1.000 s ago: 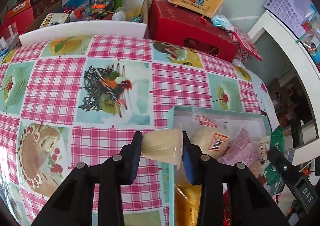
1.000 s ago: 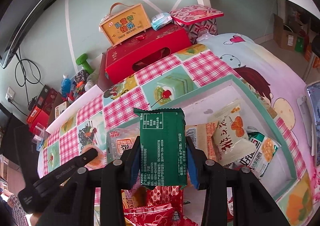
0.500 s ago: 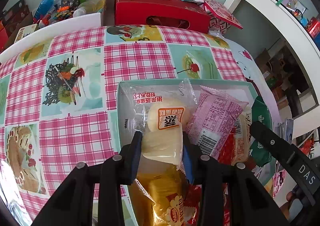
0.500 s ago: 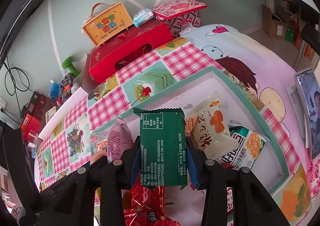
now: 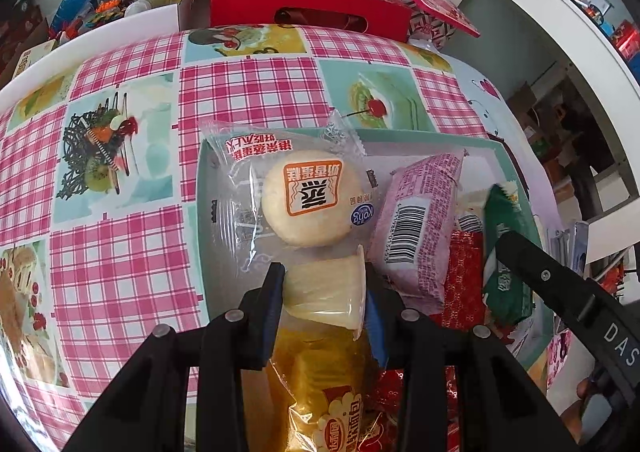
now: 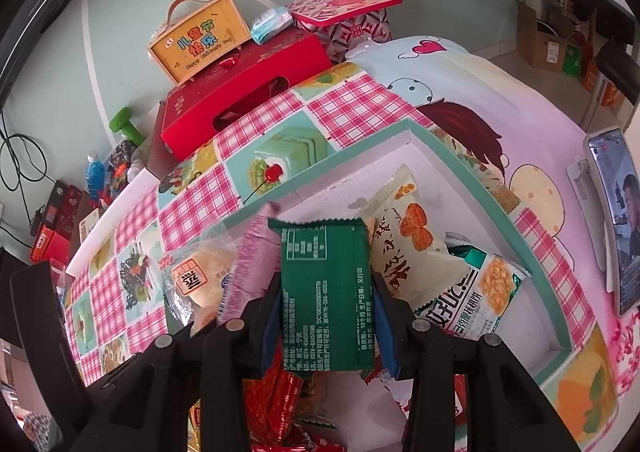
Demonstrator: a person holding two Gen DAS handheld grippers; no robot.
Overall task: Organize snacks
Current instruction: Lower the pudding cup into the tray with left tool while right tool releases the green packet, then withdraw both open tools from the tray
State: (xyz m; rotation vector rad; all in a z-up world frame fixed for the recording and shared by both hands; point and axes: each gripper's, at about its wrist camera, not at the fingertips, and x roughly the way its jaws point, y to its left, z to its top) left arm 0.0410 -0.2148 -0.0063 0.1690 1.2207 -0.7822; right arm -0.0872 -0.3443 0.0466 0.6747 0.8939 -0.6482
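Left gripper [image 5: 324, 288]: clamped on a pale jelly cup [image 5: 325, 290], now over the teal box's [image 5: 516, 172] left side instead of the checked tablecloth [image 5: 120, 260].
Below the cup: bun packet [image 5: 308, 204] and yellow bread bag [image 5: 328, 380].
Right gripper [image 6: 326, 316]: holds the green wafer packet [image 6: 326, 296] upright, now deeper over the box, beside the pink packet [image 6: 250, 264].

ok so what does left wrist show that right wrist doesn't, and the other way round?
Only left wrist: the left gripper shut on a pale yellow jelly cup, above a yellow-orange wrapped bread packet.

Only right wrist: the right gripper shut on a green foil snack packet, a phone on a white stand, and a corn-print biscuit packet.

Both: the teal-rimmed white tray, clear-wrapped round steamed cake, pink barcode packet, red gift box.
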